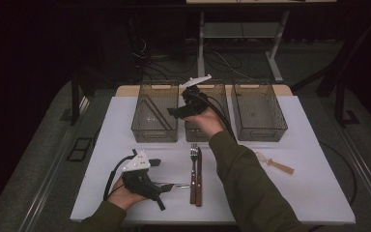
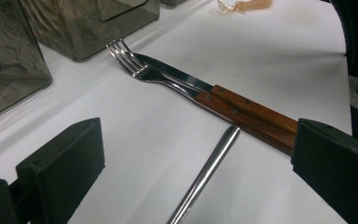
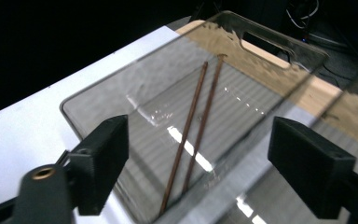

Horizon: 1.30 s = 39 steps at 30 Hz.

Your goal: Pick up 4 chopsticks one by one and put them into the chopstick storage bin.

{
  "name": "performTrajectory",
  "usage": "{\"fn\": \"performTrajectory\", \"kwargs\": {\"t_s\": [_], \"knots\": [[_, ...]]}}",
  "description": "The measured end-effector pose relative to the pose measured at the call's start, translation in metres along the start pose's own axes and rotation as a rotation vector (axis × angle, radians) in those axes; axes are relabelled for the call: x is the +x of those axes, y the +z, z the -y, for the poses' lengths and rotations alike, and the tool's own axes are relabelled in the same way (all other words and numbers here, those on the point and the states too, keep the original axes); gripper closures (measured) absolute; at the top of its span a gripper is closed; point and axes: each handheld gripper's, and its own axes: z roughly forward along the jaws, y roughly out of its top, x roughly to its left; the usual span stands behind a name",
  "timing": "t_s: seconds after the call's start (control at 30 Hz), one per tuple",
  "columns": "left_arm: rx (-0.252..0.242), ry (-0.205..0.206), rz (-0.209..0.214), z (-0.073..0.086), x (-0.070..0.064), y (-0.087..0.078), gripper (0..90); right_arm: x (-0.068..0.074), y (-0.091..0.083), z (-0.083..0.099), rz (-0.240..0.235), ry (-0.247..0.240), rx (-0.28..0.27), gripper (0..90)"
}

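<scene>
Three clear bins are set in a row along the far edge of the white worktop. In the left bin two thin brown chopsticks are seen lying side by side on its floor, running lengthwise. The middle bin is largely covered by the right tongs, and its contents cannot be told. Nothing clear is made out inside the right bin.

The right tongs are held above the left and middle bins, with the jaws spread apart and nothing between them. The left tongs are held low at the near left of the worktop, jaws apart; a slim metal handle lies between them, pointing toward a fork and a knife. These two, with wooden handles, lie touching side by side at the near middle of the worktop. A small pale utensil with a wooden handle lies well apart at the right.
</scene>
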Motion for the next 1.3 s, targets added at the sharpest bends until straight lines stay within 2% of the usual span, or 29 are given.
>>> {"fn": "performTrajectory", "kwargs": {"t_s": [0.1, 0.37, 0.6, 0.67, 0.87, 1.13, 1.2, 1.3], "knots": [[0.01, 0.01, 0.0, 0.0, 0.001, 0.0, 1.5, -0.004, -0.01, 0.01, -0.02, 0.011, -0.002, 18.5], [0.015, 0.0, -0.003, 0.0, 0.0, 0.001, 1.5, -0.014, -0.039, 0.038, -0.044, 0.025, -0.039, 17.7], [0.015, -0.004, -0.012, 0.001, 0.001, 0.001, 1.5, -0.017, -0.063, 0.062, -0.08, 0.032, -0.065, 14.0], [0.016, -0.004, -0.012, 0.001, 0.001, 0.001, 1.4, -0.017, -0.069, 0.068, -0.069, 0.021, -0.078, 14.0], [0.02, -0.005, -0.021, 0.001, 0.001, 0.002, 1.5, -0.019, -0.083, 0.09, -0.079, -0.013, -0.068, 14.0], [0.026, -0.003, -0.031, 0.001, 0.001, 0.002, 1.5, -0.029, -0.107, 0.125, -0.069, -0.017, -0.072, 14.0], [0.026, -0.002, -0.032, 0.001, 0.001, 0.002, 1.5, -0.032, -0.114, 0.133, -0.068, 0.004, -0.071, 14.0], [0.027, -0.001, -0.033, 0.001, 0.001, 0.002, 1.5, -0.035, -0.122, 0.144, -0.057, 0.003, -0.078, 14.0]]}}
